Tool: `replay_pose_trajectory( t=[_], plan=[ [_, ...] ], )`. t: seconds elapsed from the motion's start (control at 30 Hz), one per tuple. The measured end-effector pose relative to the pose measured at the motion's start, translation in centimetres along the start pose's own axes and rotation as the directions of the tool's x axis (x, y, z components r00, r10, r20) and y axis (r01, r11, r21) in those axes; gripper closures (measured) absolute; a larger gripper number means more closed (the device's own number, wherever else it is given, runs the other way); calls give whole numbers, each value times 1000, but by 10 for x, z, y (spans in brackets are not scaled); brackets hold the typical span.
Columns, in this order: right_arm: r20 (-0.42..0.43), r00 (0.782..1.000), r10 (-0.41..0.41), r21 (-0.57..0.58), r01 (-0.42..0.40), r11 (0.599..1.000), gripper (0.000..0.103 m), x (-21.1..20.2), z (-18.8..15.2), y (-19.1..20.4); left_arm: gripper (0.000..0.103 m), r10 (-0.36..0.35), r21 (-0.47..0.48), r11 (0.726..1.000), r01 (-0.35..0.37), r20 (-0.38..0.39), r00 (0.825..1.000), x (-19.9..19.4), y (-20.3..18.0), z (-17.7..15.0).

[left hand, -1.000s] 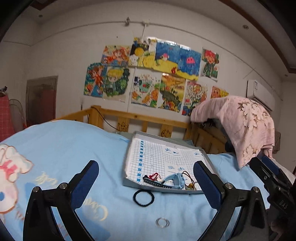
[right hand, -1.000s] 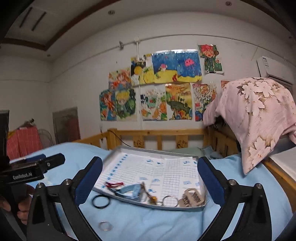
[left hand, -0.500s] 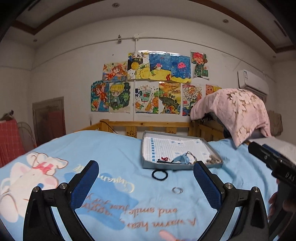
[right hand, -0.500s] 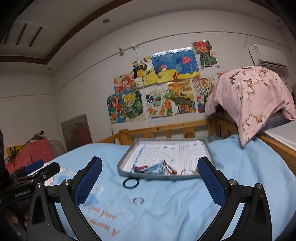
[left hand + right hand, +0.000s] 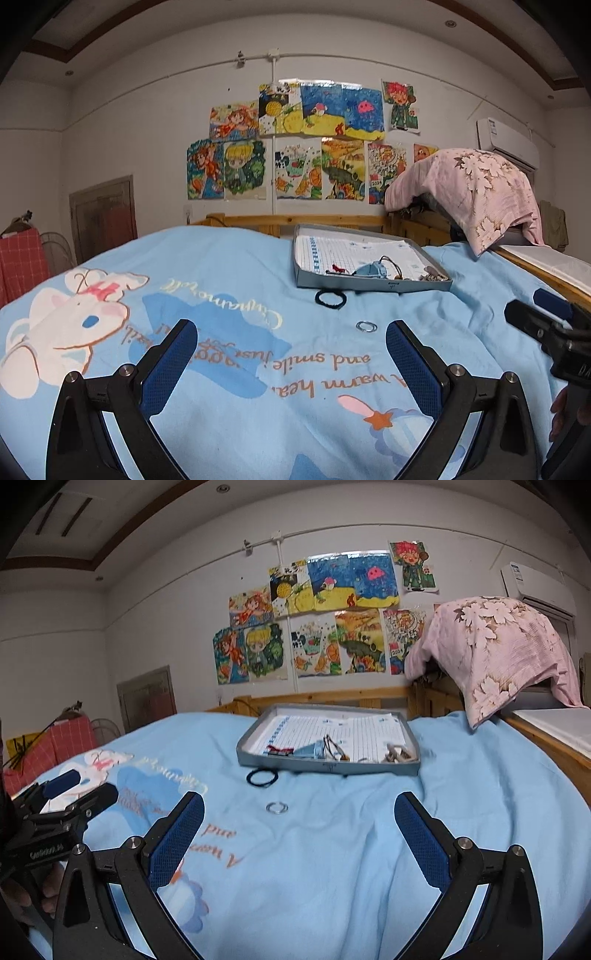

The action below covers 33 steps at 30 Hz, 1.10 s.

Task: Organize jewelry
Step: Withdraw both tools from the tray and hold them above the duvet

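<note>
— Where's the jewelry from where you stand?

— On the bed, ahead of both tools. The left tool (image 5: 291, 354) and the right tool (image 5: 299, 827) both hang wide apart, holding nothing. A small silver ring (image 5: 366, 326) lies on the blue bedsheet (image 5: 229, 266) just beyond their tips, and a black hair tie (image 5: 330, 298) sits further on, just beside the grey tray (image 5: 373, 284).

— And inside the tray?

— A tangle of pieces along its near wall: something red, a pale blue piece (image 5: 308, 751), thin dark cord, a few metallic bits. It's lined with gridded paper; the tool pads are blue and textured.
</note>
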State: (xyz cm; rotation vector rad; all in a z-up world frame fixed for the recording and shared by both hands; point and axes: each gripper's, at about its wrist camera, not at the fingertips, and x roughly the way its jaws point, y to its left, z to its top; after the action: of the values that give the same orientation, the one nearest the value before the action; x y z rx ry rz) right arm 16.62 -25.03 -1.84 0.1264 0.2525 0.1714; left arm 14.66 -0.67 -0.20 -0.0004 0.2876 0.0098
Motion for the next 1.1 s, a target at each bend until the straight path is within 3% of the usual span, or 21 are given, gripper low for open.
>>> replay_pose_trajectory(
  t=[0.27,0.5,0.73,0.97,1.1],
  plan=[
    [-25,999,-26,3,27,1000,2,8,-1,2,0,-11,-3,1000,11,-19,1000,4,-1,6],
    [64,998,-1,-74,5,997,2,20,49,9,0,5,-31,1000,-6,-27,1000,32,9,40],
    [144,989,18,-119,0,993,2,40,90,9,0,16,-55,998,-18,-30,999,74,13,71],
    [187,982,15,-129,9,992,2,76,100,6,0,46,-130,990,-55,-69,997,132,17,87],
    [138,990,11,-136,7,991,2,111,98,4,0,40,-185,981,-60,-107,993,167,20,80]
  ],
)
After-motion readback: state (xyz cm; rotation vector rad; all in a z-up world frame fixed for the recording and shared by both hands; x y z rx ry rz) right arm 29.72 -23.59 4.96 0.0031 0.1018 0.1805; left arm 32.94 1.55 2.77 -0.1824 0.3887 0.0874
